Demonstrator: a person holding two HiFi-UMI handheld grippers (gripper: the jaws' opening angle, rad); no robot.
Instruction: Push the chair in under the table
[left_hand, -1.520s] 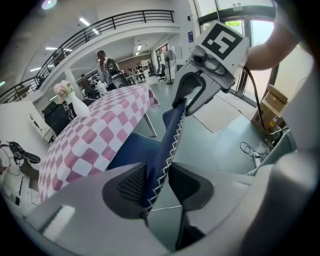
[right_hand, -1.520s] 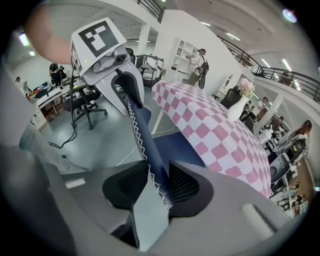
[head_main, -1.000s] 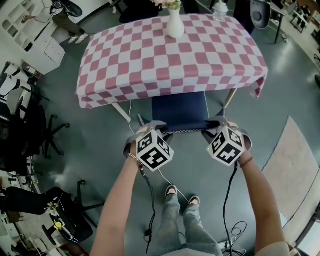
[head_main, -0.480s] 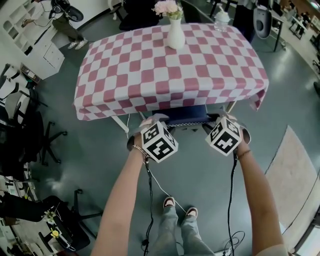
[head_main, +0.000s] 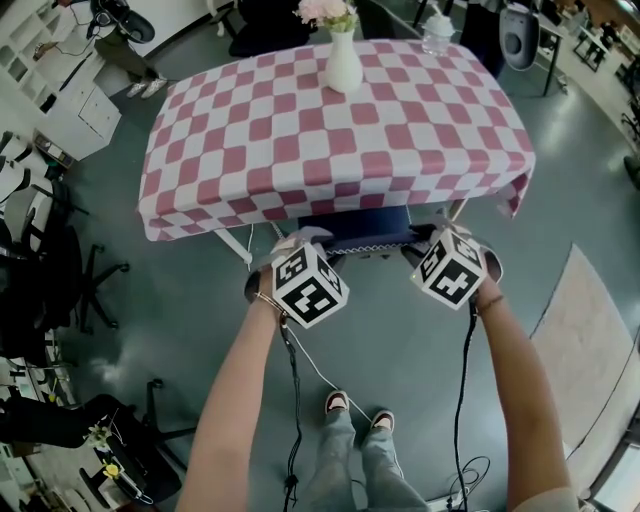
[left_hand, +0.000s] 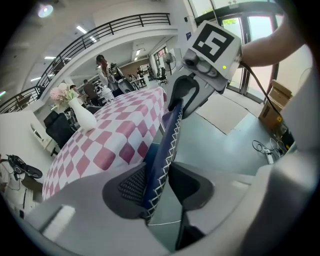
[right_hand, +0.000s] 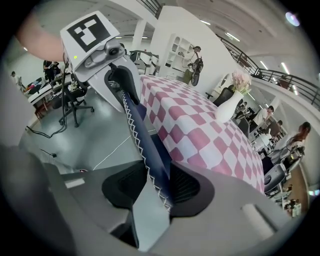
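The chair's blue back (head_main: 366, 243), edged with white stitching, stands at the near edge of the table (head_main: 250, 140), which is draped in a pink-and-white checked cloth. Most of the seat (head_main: 362, 222) is hidden under the cloth. My left gripper (head_main: 300, 241) is shut on the left end of the back's top edge, my right gripper (head_main: 433, 241) on the right end. In the left gripper view the blue back (left_hand: 167, 135) runs between the pads of the left gripper (left_hand: 159, 187). The right gripper view shows the back (right_hand: 142, 135) pinched the same way by the right gripper (right_hand: 159, 187).
A white vase (head_main: 343, 62) with flowers and a bottle (head_main: 433, 30) stand at the table's far side. Black office chairs (head_main: 60, 270) crowd the left. A pale rug (head_main: 590, 330) lies at the right. Cables (head_main: 300, 365) trail past the person's feet (head_main: 360, 412).
Both grippers moved toward the table with the chair back in them. The seat slid under the cloth and less of it shows. Since half a second ago almost nothing has moved.
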